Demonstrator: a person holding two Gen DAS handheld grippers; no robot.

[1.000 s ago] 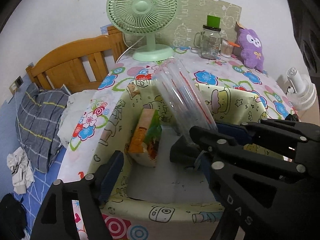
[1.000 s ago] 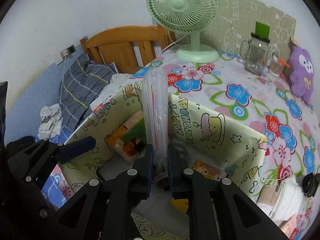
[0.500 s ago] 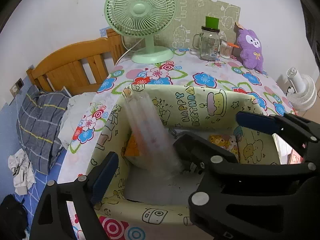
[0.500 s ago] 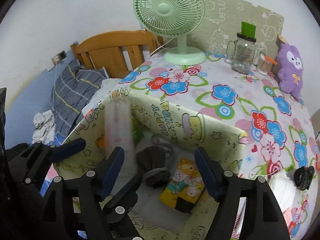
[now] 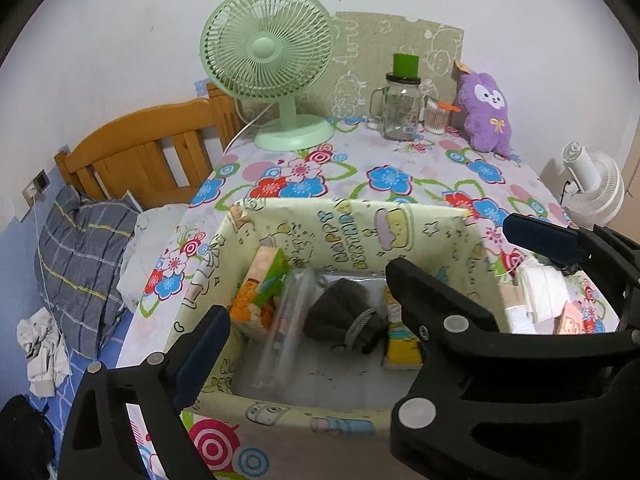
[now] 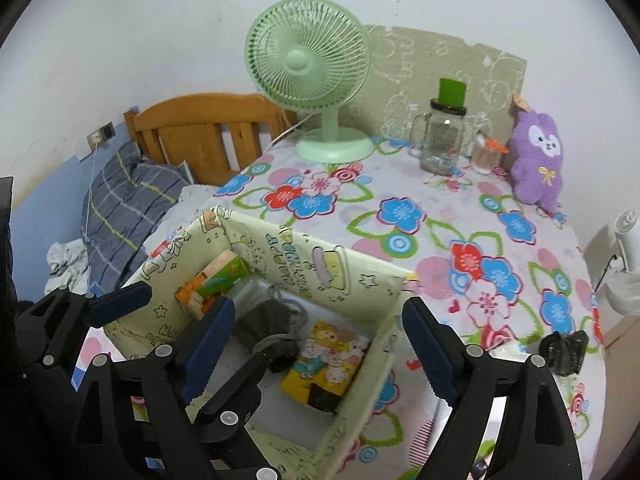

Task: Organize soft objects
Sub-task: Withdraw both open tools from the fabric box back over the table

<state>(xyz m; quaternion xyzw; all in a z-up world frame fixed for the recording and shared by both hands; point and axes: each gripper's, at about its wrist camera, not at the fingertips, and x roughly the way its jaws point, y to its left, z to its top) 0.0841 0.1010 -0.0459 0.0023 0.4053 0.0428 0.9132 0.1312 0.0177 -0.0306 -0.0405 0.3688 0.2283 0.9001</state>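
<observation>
A yellow patterned fabric box (image 5: 320,220) (image 6: 352,272) stands on the flowered table. Inside lie a clear plastic pack (image 5: 284,328), an orange and green tissue pack (image 5: 260,292) (image 6: 216,280), a dark grey pouch (image 5: 340,316) (image 6: 268,324) and a yellow cartoon pack (image 5: 400,340) (image 6: 328,360). My left gripper (image 5: 360,272) is open and empty above the box's front. My right gripper (image 6: 316,356) is open and empty over the box. A purple plush (image 5: 486,112) (image 6: 538,156) sits at the table's back.
A green fan (image 5: 276,68) (image 6: 312,72), a glass jar (image 5: 400,108) (image 6: 442,140) and a small cup (image 6: 486,156) stand at the back. White folded items (image 5: 540,292) lie right of the box. A black object (image 6: 560,352) lies at the right. A bed with a plaid pillow (image 5: 80,248) lies left.
My right gripper opened and let go of the clear plastic pack, which tipped over and now lies in the box. Both grippers have drawn back and up.
</observation>
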